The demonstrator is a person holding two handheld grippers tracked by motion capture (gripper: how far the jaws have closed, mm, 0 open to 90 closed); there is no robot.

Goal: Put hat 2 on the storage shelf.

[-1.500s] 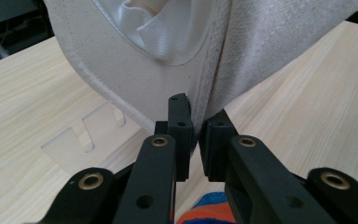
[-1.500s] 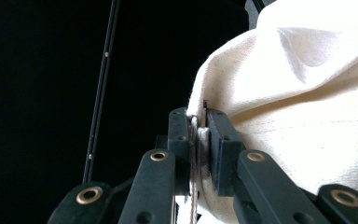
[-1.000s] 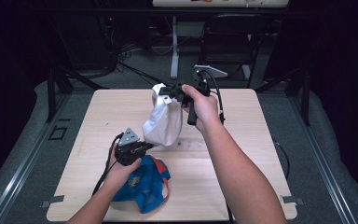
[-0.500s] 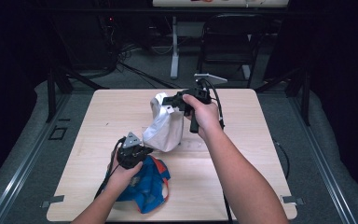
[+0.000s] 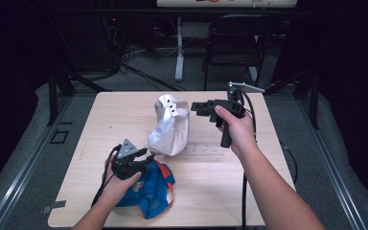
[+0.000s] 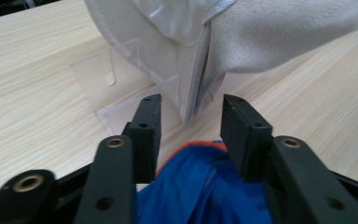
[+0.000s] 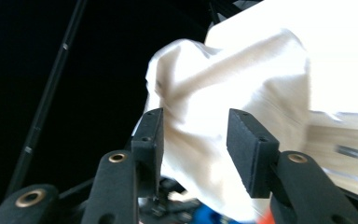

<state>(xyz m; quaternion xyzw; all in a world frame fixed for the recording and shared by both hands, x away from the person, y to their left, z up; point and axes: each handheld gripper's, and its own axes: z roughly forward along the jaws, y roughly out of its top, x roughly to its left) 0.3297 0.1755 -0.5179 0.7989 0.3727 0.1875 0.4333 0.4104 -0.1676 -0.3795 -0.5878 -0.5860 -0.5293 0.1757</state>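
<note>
White bag (image 5: pixel 168 128) stood slumped near the middle of the table (image 5: pixel 100 124), top folded over, snaps visible on the upper flap. It rested on a clear plastic sheet (image 5: pixel 203 148) lying flat on the wood. Nothing gripped it.

Right gripper (image 5: pixel 195 108) was up above the table, just right of the bag's top, pointing at it level. Jaws had just been opening and stood wide, clear of the cloth in the high view. Right gripper view: the bag (image 7: pixel 223 116) filled the space ahead of the open jaws, pads not pressing on it; blurred.

Left gripper (image 5: pixel 143 160) sat low at the near left, on top of the blue cloth (image 5: pixel 148 189), aimed at the bag's lower corner. Its jaws had just been opening too, now wide. Left gripper view: the bag's bottom seam edge (image 6: pixel 193 88) hung ahead of the gap, just past the tips, not touching either pad. Blue cloth (image 6: pixel 200 186) with an orange edge lay under the jaws. Clear sheet (image 6: pixel 116 88) visible under the bag, on the table (image 6: pixel 32 84).

Blue cloth bunched at the near edge, just beside the bag's base; couldn't tell if they touched.
</note>
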